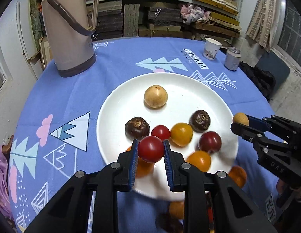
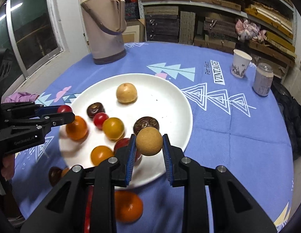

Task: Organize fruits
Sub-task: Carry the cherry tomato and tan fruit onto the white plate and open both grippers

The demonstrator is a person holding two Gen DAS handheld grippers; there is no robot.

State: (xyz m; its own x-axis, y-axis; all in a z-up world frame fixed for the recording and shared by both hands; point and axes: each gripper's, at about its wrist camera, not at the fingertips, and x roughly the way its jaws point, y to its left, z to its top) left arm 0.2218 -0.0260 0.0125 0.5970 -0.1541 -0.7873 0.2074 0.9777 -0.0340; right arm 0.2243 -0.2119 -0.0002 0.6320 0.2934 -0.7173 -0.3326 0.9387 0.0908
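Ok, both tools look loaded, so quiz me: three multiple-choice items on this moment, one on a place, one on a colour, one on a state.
1. Where does the thermos stand?
A. On the blue cloth, beyond the plate
B. On the plate
C. On the shelf

2. What colour is the fruit in the left tool?
A. Tan
B. Red
C. Orange

3. What is the state of the right tool?
A. Open and empty
B. Shut on the paper cup
C. Shut on a tan round fruit

Answers:
1 A: the thermos sits on the cloth behind the white plate.
2 B: a red tomato sits between the tool's blue pads.
3 C: the tan round fruit is clamped between its pads, above the plate's near edge.
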